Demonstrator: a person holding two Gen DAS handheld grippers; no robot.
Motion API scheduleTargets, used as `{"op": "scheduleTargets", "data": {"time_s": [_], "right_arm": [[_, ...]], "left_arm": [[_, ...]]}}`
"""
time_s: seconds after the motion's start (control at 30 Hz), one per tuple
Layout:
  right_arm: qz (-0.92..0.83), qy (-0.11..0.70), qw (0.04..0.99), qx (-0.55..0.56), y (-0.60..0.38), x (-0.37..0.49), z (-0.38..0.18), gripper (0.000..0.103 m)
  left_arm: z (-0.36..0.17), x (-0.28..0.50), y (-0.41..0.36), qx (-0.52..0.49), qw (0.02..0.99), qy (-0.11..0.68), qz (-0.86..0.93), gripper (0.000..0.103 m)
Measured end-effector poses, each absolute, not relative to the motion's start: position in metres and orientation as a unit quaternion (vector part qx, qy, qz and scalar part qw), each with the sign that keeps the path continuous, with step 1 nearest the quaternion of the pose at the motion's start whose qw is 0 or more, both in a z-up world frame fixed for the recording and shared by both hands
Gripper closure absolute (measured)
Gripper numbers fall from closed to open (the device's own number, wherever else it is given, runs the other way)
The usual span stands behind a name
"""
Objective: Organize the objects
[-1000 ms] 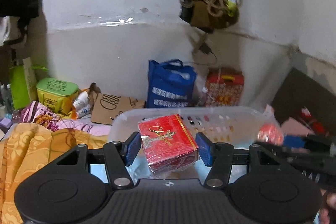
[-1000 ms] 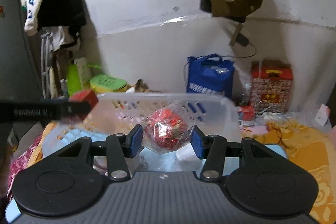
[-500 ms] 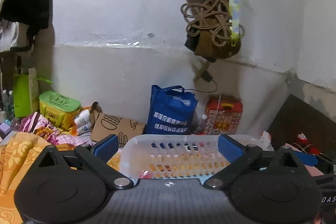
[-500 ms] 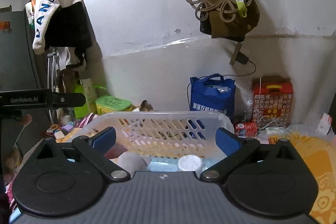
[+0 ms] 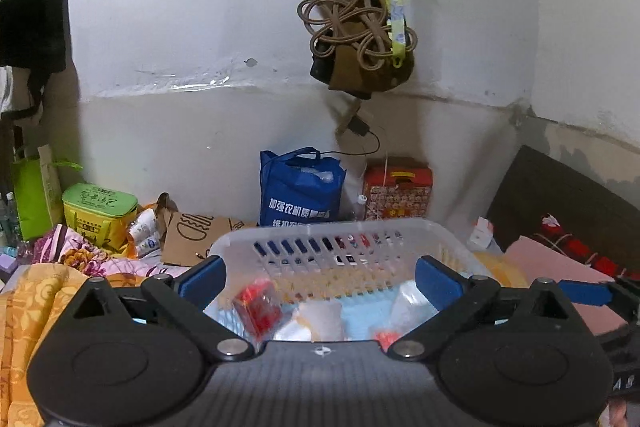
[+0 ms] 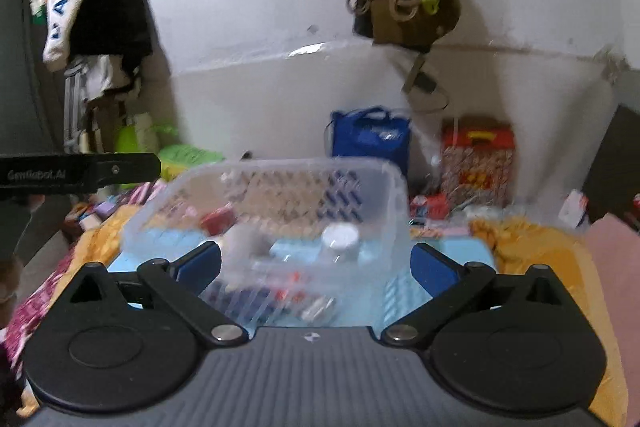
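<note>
A white slotted plastic basket point(image 5: 332, 227) sits on the bed just ahead of both grippers. A red box point(image 5: 258, 311) lies inside it at the left, beside clear wrapped items. My left gripper point(image 5: 320, 281) is open and empty, held above the basket's near side. My right gripper point(image 6: 316, 269) is open and empty too, over the same basket point(image 6: 280, 171), where a white round lid point(image 6: 340, 237) and a red item point(image 6: 218, 219) show in a blurred view. The left gripper's arm point(image 6: 80, 171) enters the right wrist view at the left.
A blue tote bag point(image 5: 300, 187) and a red patterned box point(image 5: 398, 193) stand against the white wall behind the basket. A green case point(image 5: 98, 213) and a cardboard bag point(image 5: 196, 239) lie at the left. Orange bedding point(image 5: 36, 303) surrounds the basket. A dark headboard point(image 5: 560, 203) is at the right.
Both grippers have opened and let go: the red box and the wrapped red bundle dropped into the basket. Both grippers then lifted and tilted up; the right view is now blurred by motion.
</note>
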State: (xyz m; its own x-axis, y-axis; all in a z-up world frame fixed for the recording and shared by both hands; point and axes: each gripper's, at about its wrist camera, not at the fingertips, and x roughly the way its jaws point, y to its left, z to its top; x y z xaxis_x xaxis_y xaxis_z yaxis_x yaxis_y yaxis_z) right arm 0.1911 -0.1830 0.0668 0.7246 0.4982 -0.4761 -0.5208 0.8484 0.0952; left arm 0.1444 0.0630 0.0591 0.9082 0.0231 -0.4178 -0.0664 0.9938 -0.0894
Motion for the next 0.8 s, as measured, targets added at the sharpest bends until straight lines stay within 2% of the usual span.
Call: {"op": "scheduleTargets", "data": {"time_s": [0.27, 0.8], "right_arm": [[0.255, 0.256, 0.932, 0.021, -0.198, 0.19, 0.064, 0.0], [0.229, 0.262, 0.937, 0.038, -0.195, 0.189, 0.045, 0.0]], "left_arm": [[0.056, 0.115, 0.064, -0.065, 0.975, 0.209, 0.05, 0.001], [0.035, 0.118, 0.036, -0.02, 0.97, 0.237, 0.052, 0.001]]}}
